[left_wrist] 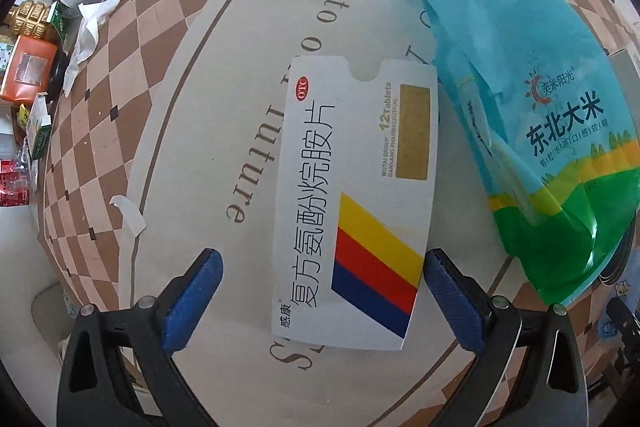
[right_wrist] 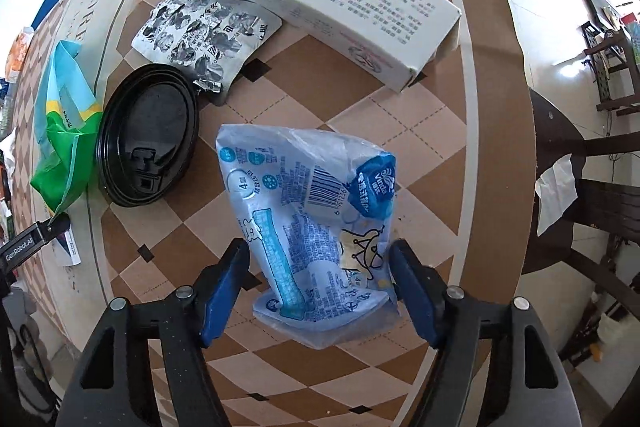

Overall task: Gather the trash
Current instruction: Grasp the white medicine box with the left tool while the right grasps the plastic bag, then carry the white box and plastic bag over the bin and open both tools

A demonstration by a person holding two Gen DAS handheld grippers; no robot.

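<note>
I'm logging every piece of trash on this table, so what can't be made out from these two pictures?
- Left wrist view: clutter at the table's far edge is too small and warped to identify.
- Left wrist view: the rice bag is cut off by the right edge.
- Right wrist view: the black lid hides part of the foil blister pack.
- Right wrist view: whether the right hand-held gripper already presses the tissue wrapper.

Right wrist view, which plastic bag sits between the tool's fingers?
The white-and-blue tissue bag with the barcode; the green-and-blue rice bag lies off left, beside the black lid.

Both grippers down — fingers apart
</note>
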